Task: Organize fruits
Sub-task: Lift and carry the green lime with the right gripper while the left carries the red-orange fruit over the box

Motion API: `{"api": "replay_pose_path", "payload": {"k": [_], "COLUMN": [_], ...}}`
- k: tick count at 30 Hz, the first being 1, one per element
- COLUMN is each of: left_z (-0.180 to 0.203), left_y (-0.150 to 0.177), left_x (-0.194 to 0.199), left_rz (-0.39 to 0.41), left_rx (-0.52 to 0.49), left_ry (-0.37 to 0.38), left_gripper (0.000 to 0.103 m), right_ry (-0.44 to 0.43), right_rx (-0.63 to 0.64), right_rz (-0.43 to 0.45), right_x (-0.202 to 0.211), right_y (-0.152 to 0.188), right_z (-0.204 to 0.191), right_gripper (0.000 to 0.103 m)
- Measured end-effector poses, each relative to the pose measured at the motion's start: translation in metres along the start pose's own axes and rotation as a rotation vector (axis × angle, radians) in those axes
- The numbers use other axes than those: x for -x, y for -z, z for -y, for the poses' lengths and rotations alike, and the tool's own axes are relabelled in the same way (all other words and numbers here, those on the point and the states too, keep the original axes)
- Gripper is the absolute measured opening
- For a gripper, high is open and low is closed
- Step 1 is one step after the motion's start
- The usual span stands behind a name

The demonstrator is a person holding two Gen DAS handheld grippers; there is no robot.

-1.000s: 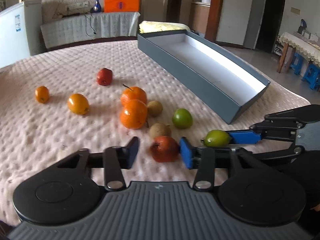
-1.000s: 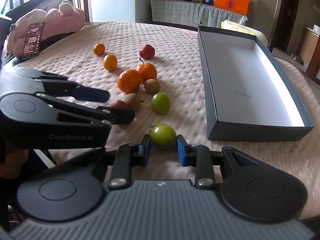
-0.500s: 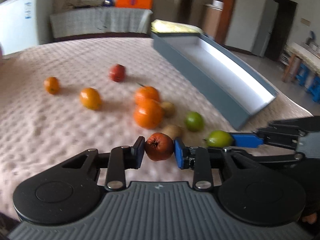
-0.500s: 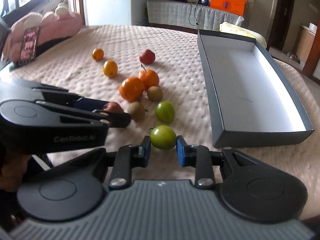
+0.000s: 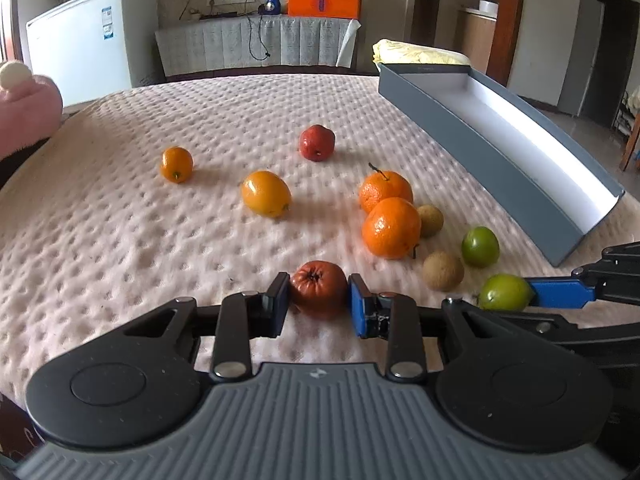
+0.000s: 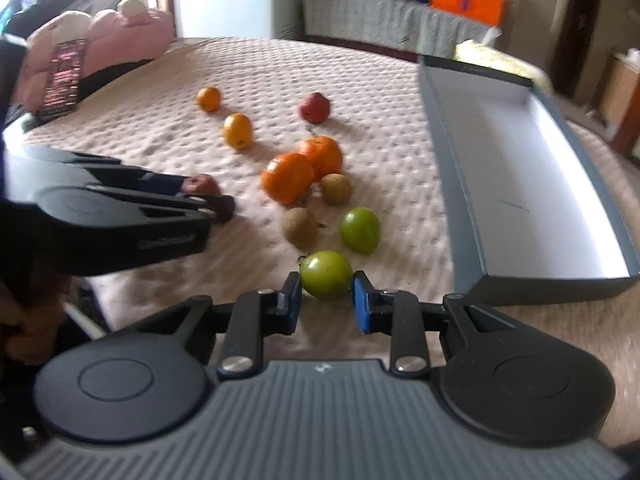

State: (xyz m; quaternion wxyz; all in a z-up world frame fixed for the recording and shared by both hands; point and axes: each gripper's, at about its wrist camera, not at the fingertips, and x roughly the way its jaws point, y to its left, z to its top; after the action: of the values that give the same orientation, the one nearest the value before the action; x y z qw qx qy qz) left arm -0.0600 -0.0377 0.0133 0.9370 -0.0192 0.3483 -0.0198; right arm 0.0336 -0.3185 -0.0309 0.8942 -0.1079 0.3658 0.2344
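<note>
My left gripper [image 5: 318, 298] is shut on a dark red fruit [image 5: 319, 286] just above the pink cloth. My right gripper [image 6: 326, 298] is shut on a green fruit [image 6: 326, 274]; that green fruit [image 5: 505, 292] also shows at the right of the left wrist view. On the cloth lie two oranges [image 5: 390, 226], two brown fruits [image 5: 443, 270], another green fruit [image 5: 480, 247], a second red fruit [image 5: 317, 142] and two small yellow-orange fruits [image 5: 265, 193]. A long grey box [image 6: 520, 184] with a white inside stands at the right.
A pink plush toy [image 6: 100, 36] and a phone [image 6: 64, 74] sit at the table's far left edge. The left gripper's body [image 6: 120, 216] reaches in from the left in the right wrist view. A white fridge [image 5: 80, 40] and a covered bench stand beyond the table.
My left gripper closed its pads onto the dark red fruit and swung left with it. My right gripper kept hold of the green fruit and shifted slightly.
</note>
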Motion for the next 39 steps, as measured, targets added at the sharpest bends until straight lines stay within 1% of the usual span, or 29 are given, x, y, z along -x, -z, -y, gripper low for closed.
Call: {"api": "replay_pose_path", "payload": {"k": [2,4,5,8,10,11,12,15,19,21,23,25,27,29,32,33,37,39], "left_z": [0.0,0.001,0.003,0.004,0.005,0.006,0.006,0.007,0.008,0.008,0.005,0.002,0.003,0.006,0.019,0.023,0.034,0.035], "left_y": [0.002,0.002,0.003,0.004,0.005,0.005,0.005,0.006,0.007,0.007,0.004,-0.002,-0.01,-0.018,-0.033,-0.04,-0.065,-0.073], "left_x": [0.0,-0.001,0.0,-0.001,-0.001,-0.001,-0.001,-0.002,-0.002,-0.002,-0.002,0.002,0.01,0.016,0.022,0.025,0.029,0.027], "left_rz": [0.002,0.005,0.006,0.01,0.014,0.016,0.017,0.019,0.022,0.025,0.016,0.03,0.065,0.078,0.097,0.105,0.127,0.128], "left_rx": [0.001,-0.007,-0.013,-0.017,-0.023,-0.027,-0.028,-0.028,-0.047,-0.056,-0.037,-0.018,-0.028,-0.038,-0.116,-0.137,-0.192,-0.195], "left_ry": [-0.001,-0.006,-0.009,-0.013,-0.018,-0.019,-0.02,-0.025,-0.026,-0.03,-0.021,-0.029,-0.042,-0.034,-0.042,-0.034,-0.025,-0.023], "left_gripper": [0.036,0.036,0.036,0.036,0.037,0.037,0.037,0.037,0.037,0.037,0.036,0.036,0.036,0.036,0.036,0.036,0.036,0.036], "right_ry": [-0.048,-0.065,-0.076,-0.117,-0.121,-0.116,-0.118,-0.141,-0.109,-0.106,-0.101,-0.091,-0.088,-0.092,-0.104,-0.106,-0.115,-0.116], "right_rx": [0.039,0.101,0.113,0.077,0.009,-0.036,-0.047,0.015,0.019,0.033,0.03,0.02,0.002,-0.019,-0.042,-0.053,-0.11,-0.136], "right_rz": [-0.019,-0.027,-0.025,-0.007,0.008,-0.023,-0.032,0.026,0.015,0.03,0.043,0.053,0.07,0.093,0.131,0.144,0.198,0.224], "right_x": [0.005,0.007,0.007,0.002,-0.004,-0.011,-0.013,-0.004,-0.007,-0.003,0.001,0.001,0.004,0.007,0.011,0.013,0.017,0.019], "right_y": [-0.013,-0.026,-0.031,-0.029,-0.016,-0.011,-0.011,-0.017,-0.016,-0.017,-0.017,-0.016,-0.016,-0.019,-0.024,-0.026,-0.036,-0.04], "right_z": [0.002,0.006,0.008,0.017,0.02,0.021,0.019,0.011,0.011,0.011,0.014,0.022,0.026,0.031,0.036,0.038,0.048,0.055], "right_gripper": [0.031,0.031,0.031,0.031,0.031,0.031,0.031,0.031,0.031,0.031,0.031,0.031,0.031,0.031,0.031,0.031,0.031,0.031]}}
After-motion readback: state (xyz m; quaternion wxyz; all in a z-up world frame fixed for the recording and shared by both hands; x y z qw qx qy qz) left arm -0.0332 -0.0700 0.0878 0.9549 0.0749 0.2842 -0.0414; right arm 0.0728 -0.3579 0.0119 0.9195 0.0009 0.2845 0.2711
